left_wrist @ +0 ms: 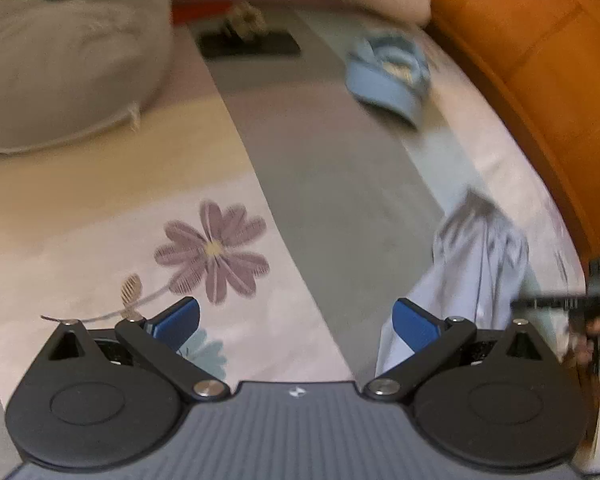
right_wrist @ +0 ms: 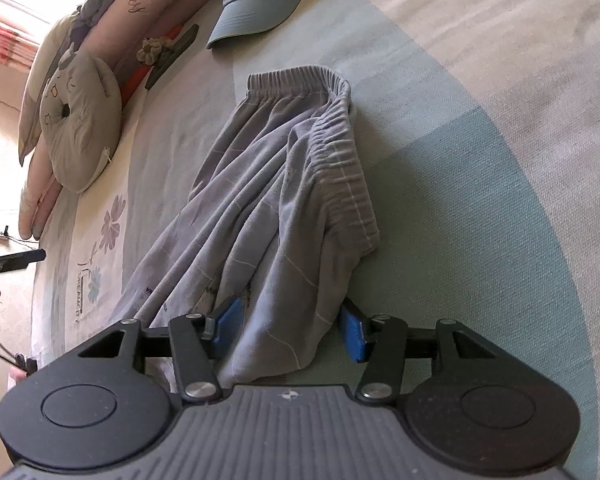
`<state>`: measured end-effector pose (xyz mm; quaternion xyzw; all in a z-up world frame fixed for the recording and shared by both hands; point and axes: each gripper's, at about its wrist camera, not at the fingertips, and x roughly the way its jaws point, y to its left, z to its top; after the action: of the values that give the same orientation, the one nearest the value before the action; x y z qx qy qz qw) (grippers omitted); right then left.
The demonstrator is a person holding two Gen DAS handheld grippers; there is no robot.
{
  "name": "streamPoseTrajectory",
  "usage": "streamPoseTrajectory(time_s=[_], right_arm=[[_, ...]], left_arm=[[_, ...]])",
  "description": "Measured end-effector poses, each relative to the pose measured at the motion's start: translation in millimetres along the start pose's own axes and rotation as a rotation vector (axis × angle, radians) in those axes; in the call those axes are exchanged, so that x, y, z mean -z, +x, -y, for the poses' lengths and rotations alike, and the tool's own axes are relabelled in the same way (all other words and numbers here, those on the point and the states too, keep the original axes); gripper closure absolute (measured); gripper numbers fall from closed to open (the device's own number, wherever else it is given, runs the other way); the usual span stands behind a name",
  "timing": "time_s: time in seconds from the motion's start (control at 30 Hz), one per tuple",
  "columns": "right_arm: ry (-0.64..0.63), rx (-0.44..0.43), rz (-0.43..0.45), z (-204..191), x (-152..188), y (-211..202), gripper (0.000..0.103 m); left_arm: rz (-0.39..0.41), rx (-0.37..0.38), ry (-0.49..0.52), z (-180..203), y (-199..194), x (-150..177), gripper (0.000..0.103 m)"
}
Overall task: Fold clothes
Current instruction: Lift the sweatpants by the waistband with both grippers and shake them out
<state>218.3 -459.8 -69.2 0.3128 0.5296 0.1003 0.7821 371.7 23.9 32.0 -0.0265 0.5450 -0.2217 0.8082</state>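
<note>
The shorts (right_wrist: 284, 200) lie on the bed (right_wrist: 480, 160), waistband at the far end, the near end between the right gripper (right_wrist: 288, 330) pads. Beyond them lies a cap (right_wrist: 256, 4) — to its left, pillows (right_wrist: 80, 120) along the bed's edge.

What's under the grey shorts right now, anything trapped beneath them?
The grey shorts lie crumpled on the bedsheet, which shows bare all around them. Nothing pokes out at their edges, but the folds hide whatever lies directly beneath.
</note>
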Motion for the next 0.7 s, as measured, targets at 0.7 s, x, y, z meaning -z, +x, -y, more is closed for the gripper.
streamPoseTrajectory(time_s=[0.7], right_arm=[[0.21, -0.137, 0.118, 47.2, 35.8, -3.4, 0.083]], left_arm=[[0.047, -0.009, 0.21, 148.1, 84.5, 32.8, 0.001]])
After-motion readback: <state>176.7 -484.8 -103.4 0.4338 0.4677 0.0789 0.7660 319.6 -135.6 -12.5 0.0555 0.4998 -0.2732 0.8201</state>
